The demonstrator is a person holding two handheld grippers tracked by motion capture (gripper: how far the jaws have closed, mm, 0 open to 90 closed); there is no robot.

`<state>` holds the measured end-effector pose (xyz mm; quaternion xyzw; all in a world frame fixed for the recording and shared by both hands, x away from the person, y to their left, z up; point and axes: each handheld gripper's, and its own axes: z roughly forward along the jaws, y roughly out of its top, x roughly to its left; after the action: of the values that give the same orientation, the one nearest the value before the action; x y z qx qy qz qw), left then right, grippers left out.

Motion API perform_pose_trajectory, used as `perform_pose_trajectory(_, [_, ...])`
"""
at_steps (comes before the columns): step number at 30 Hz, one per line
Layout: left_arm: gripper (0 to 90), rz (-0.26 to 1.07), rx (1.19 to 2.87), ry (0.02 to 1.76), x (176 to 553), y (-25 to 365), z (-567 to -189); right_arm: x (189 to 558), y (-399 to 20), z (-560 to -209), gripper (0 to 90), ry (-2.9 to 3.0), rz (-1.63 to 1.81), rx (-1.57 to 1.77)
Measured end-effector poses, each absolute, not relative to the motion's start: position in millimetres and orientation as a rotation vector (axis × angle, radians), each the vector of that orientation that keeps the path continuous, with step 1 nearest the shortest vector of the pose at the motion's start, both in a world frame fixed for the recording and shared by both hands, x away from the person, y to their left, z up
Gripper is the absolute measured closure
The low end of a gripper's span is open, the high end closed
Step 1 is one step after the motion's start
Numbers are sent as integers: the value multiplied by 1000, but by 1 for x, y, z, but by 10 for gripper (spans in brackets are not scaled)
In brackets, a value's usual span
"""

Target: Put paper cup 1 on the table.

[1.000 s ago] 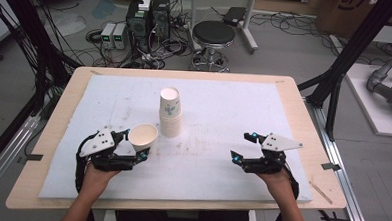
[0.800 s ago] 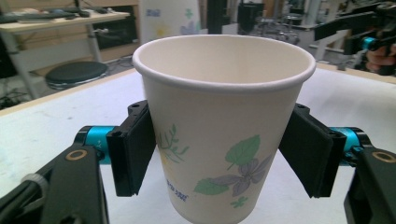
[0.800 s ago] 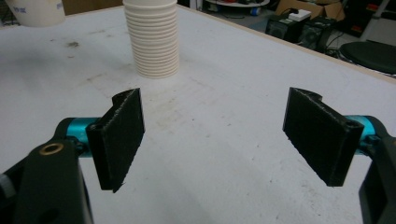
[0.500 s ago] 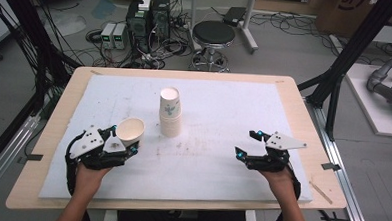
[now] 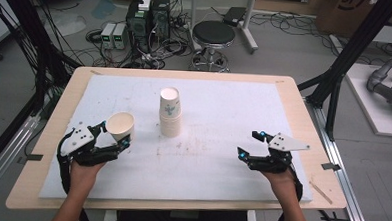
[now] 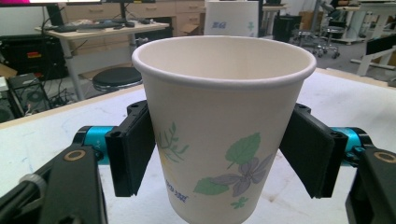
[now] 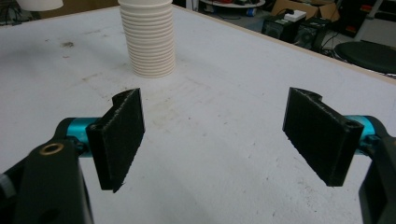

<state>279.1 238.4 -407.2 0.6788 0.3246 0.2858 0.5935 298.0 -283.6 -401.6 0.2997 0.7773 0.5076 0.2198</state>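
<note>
Paper cup (image 6: 224, 126) sits upright between left gripper (image 5: 113, 138) fingers; right gripper (image 5: 249, 144) level, fingers wide.

A white sheet (image 5: 222, 161) covers my wooden surface (image 5: 303, 120); a cup stack (image 5: 170, 112) stands on it mid-way, the sheet smudged nearby.

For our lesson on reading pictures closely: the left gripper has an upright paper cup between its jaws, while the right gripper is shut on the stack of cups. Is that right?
Not quite. The right gripper is open with nothing between its jaws, apart from the stack of cups, as the right gripper view shows. The left gripper does have the upright paper cup between its jaws.
</note>
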Motion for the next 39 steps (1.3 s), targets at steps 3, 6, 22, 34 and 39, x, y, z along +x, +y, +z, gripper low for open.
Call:
perform_pose_trajectory(3, [291,685,1562,766,280,241,-407,296,-285,-402,214,2153,1400,828])
perform_pose_trajectory(6, [291,708,1560,783,281,246,-407,294,-287,-403,214,2150,1404,838])
perform_pose_trajectory(22, [291,784,1538,961,316,281,-429,295,-287,-405,214,2157,1397,833])
perform_pose_trajectory(34, [299,769,1640,1161,328,290,-443,294,-285,-406,215,2172,1383,839])
perform_pose_trajectory(39, [305,778,1704,1214,329,288,-448,293,-285,-406,215,2172,1387,832])
